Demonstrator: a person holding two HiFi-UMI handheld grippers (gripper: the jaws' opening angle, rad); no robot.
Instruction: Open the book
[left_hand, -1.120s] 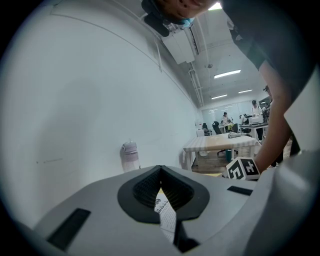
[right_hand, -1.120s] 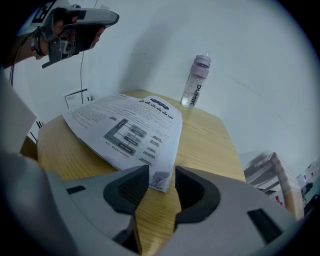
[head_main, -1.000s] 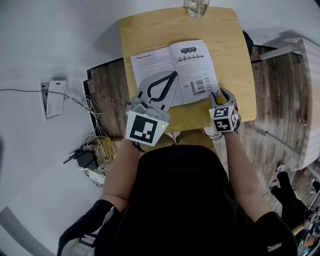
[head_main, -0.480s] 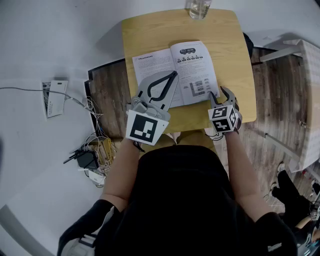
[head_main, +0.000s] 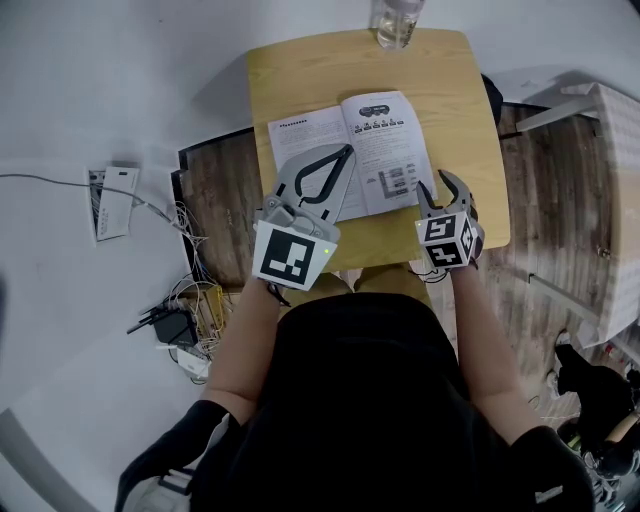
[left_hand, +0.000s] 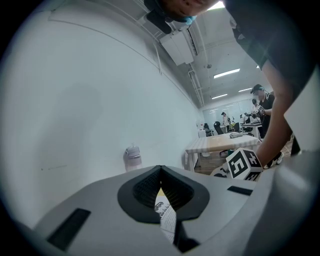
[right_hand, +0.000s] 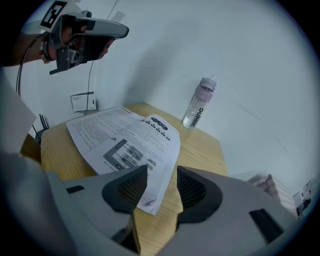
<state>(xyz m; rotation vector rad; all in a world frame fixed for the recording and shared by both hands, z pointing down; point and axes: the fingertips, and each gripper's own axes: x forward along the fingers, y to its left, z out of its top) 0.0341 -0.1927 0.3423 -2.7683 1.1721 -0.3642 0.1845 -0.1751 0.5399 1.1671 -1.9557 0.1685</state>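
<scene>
On the wooden table (head_main: 300, 70), your right gripper (head_main: 438, 184) has just been spreading its jaws; they stand wide, nothing pinched, above the near right corner of the book (head_main: 372, 150). Your left gripper (head_main: 348, 150), jaws pressed together, hovers over the left page. The book lies open and flat, showing text and diagrams.

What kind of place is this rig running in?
Probably an open-plan office or lab: a small wooden table with an open book and a bottle, loose cables beside it, and more desks under ceiling strip lights.
</scene>
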